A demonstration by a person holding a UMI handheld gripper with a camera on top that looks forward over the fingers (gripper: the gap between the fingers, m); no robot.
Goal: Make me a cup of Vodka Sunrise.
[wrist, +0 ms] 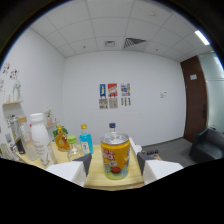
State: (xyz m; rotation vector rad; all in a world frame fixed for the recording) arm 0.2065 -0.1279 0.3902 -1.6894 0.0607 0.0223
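A yellow drink can (115, 156) with a cartoon label and a silver top stands upright on the pale yellow table (97, 182). It stands between the fingers of my gripper (115, 164), which is open, with a small gap showing at each side of the can. The dark finger pads (84, 161) flank it left and right. Directly behind the can rises a bottle with a dark blue cap (112, 127), mostly hidden. Left of the can are a blue bottle with a yellow cap (86, 141), a small green-lidded jar (73, 146), an orange-yellow bottle (61, 139) and a tall white bottle (39, 138).
A clear bottle (22, 140) and shelves (12, 107) stand further left beyond the white bottle. Beyond the table is open grey floor, a white wall with posters (114, 96), a brown door (195, 97) and a dark chair (209, 142) to the right.
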